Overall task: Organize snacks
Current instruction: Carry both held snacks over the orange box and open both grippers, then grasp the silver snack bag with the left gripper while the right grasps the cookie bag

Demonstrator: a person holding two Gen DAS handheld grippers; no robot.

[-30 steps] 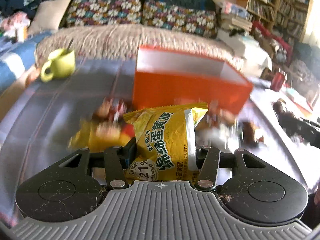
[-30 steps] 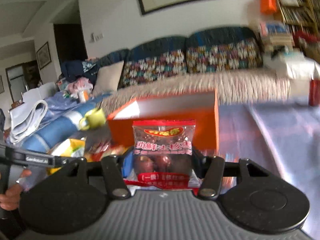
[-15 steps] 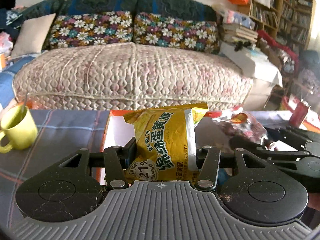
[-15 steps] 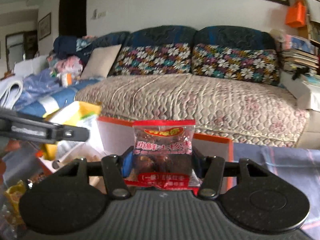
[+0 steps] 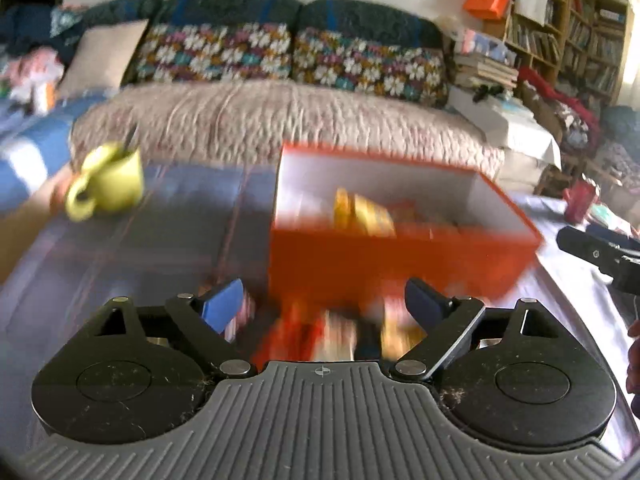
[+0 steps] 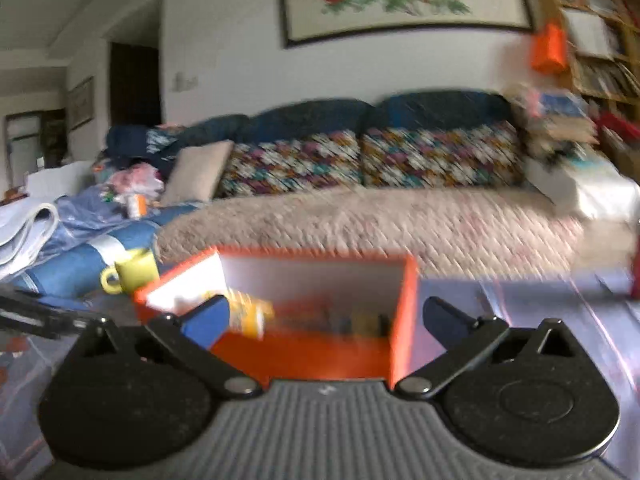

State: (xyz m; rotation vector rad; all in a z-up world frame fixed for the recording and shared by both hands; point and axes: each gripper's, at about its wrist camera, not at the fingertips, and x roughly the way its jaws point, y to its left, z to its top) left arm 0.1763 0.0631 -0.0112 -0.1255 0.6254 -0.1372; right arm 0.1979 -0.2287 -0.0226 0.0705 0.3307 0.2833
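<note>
Both tongs, the left gripper (image 5: pixel 324 304) and right gripper (image 6: pixel 324 316), have just sprung apart and grip nothing, their packets lying in the orange box (image 5: pixel 400 260) at centre frame, so I'd steady each hand before reaching for the blurred loose snacks (image 5: pixel 320 328) low-centre in front of the box.

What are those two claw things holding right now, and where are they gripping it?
Nothing. The left gripper and right gripper have just opened, fingers spread with nothing between them. A yellow packet lies in the orange box.
</note>
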